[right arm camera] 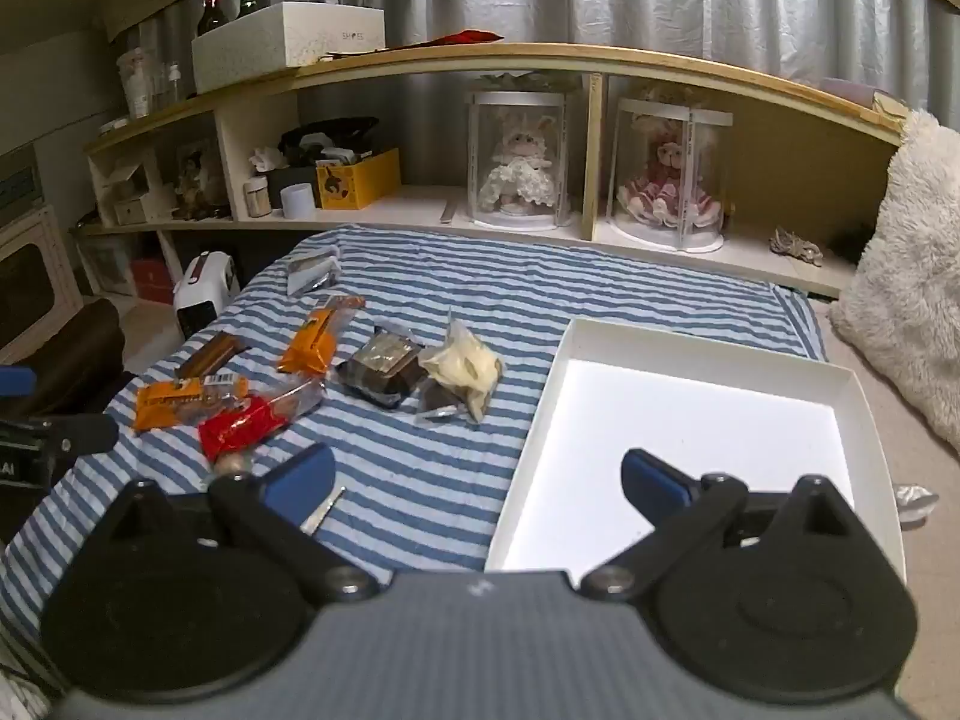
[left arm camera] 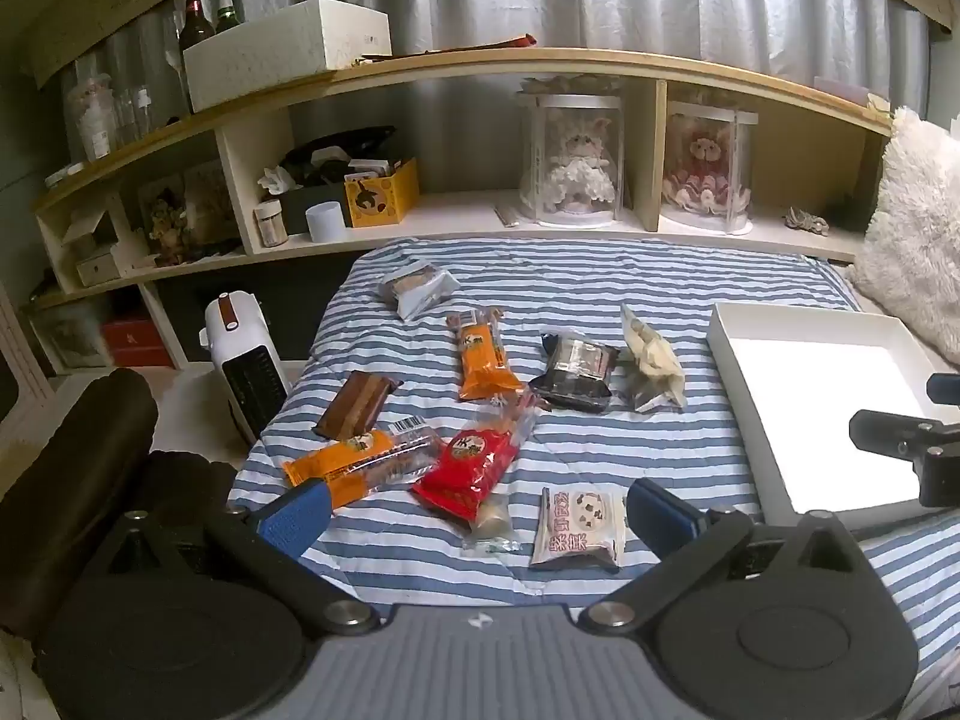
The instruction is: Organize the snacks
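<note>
Left gripper (left arm camera: 477,507) wide open, holding nothing, hovering above the near snacks; right gripper (right arm camera: 477,474) equally spread and empty, straddling the near-left corner of the white tray (right arm camera: 864,414). Nothing in the tray yet, so likely the very start.

Largest first: striped blanket (left arm camera: 600,288) carrying every packet, tray at 3 o'clock of them. Then the orange packet (left arm camera: 360,459) at 9 o'clock of the left gripper, red packet (left arm camera: 471,465) at 12, cookie packet (left arm camera: 579,525) between the pads (easiest first pick, probably). Farther off, dark packet (left arm camera: 579,375) and pale packet (left arm camera: 651,363) side by side.

Best to pinch across a packet's narrow width, clear of the soft blanket. Beyond, shelf (left arm camera: 480,63) with boxed dolls (left arm camera: 579,162) at 12 o'clock.
</note>
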Demonstrator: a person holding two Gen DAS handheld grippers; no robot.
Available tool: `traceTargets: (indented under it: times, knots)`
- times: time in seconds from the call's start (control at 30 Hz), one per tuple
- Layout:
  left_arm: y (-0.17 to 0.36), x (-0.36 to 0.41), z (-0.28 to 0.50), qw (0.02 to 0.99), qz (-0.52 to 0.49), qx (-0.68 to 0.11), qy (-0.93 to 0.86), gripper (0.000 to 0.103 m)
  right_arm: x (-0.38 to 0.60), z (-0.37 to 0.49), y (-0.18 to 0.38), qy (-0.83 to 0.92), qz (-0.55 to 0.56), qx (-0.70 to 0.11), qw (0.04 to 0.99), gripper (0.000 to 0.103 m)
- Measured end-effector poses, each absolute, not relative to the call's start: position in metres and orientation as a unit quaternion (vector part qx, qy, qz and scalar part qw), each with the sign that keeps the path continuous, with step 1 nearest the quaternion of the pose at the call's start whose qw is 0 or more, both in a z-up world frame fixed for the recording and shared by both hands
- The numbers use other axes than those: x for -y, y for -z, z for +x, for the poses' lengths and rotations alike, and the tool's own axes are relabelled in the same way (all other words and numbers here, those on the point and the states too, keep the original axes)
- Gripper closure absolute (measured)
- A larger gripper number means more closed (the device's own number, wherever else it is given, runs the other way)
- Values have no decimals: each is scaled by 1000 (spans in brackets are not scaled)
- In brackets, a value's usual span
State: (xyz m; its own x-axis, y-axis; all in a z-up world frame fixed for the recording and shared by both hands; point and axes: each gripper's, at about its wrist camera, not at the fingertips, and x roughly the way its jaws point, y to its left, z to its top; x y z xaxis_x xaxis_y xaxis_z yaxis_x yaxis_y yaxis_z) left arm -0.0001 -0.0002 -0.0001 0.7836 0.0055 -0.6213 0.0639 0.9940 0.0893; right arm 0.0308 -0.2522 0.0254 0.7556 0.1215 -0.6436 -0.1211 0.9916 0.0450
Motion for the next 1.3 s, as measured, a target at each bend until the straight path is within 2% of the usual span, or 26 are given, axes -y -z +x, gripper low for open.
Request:
traceTargets:
  times: [1.3]
  knots:
    - [5, 4, 0, 940, 48, -338, 22, 0, 252, 31, -22, -64, -9, -356, 932, 1]
